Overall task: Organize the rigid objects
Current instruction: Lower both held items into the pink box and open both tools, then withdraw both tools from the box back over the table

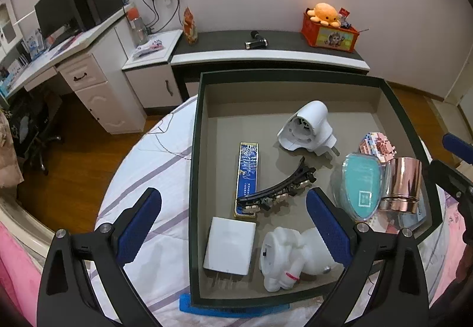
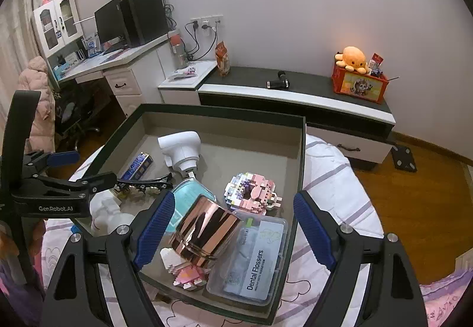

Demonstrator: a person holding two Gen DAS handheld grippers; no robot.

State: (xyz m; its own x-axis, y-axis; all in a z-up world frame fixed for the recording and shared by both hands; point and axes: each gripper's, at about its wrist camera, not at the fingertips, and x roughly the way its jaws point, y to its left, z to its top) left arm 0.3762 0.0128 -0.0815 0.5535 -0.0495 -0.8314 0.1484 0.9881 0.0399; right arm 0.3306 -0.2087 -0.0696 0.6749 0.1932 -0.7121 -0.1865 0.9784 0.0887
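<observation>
A dark-rimmed box point(image 1: 195, 132) sits on the bed and holds several rigid items: a white nozzle piece point(image 1: 307, 126), a blue flat case point(image 1: 247, 176), a black hair clip point(image 1: 278, 191), a white square adapter point(image 1: 230, 247), a white figurine point(image 1: 283, 256), a teal oval case point(image 1: 360, 188) and a rose-gold cup point(image 1: 400, 185). My left gripper point(image 1: 233, 223) is open and empty above the box's near left side. My right gripper point(image 2: 233, 229) is open and empty over the rose-gold cup point(image 2: 204, 235), which lies tilted beside a Dental Flossers box point(image 2: 254, 262) and a pink brick model point(image 2: 251, 191).
The box point(image 2: 301, 167) rests on a white striped quilt point(image 2: 331, 179). A low dark cabinet point(image 2: 295, 90) behind carries a red box with an orange plush point(image 2: 354, 58). A white desk point(image 1: 74, 40) with monitor stands at the left. Wooden floor point(image 2: 414, 208) lies at the right.
</observation>
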